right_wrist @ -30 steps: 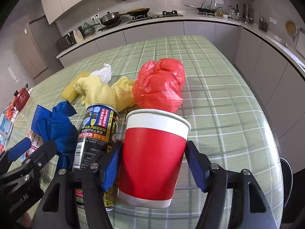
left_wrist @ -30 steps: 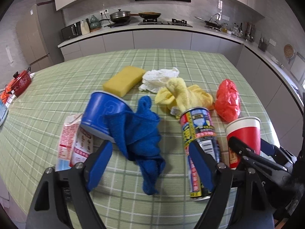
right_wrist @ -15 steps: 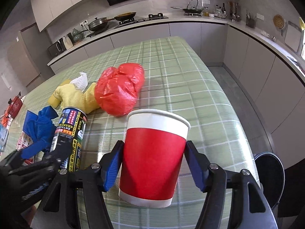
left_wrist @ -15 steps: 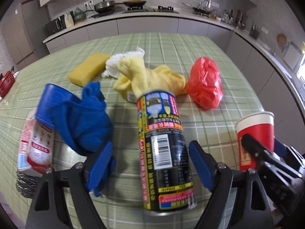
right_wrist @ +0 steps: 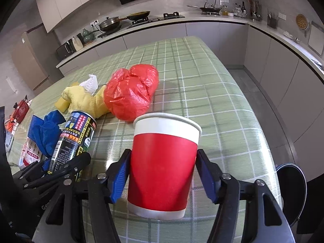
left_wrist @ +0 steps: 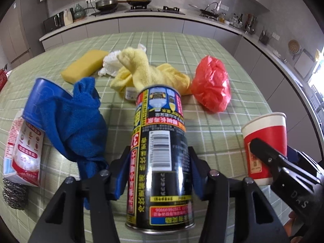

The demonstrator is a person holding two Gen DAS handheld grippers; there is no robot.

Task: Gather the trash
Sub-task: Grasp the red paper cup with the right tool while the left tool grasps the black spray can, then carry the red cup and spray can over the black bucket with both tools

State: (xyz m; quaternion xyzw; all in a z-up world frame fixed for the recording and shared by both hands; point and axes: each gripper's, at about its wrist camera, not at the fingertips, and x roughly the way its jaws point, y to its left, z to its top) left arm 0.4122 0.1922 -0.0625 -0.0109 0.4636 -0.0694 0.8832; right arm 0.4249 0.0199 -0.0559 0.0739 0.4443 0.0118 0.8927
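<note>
A glossy printed metal can stands on a smooth, faintly shiny checked tablecloth, beside a matt red paper cup with a white rim. Crinkled, shiny red plastic bag, fuzzy blue cloth, soft yellow cloth, a porous yellow sponge and a steel wool scourer lie around.
</note>
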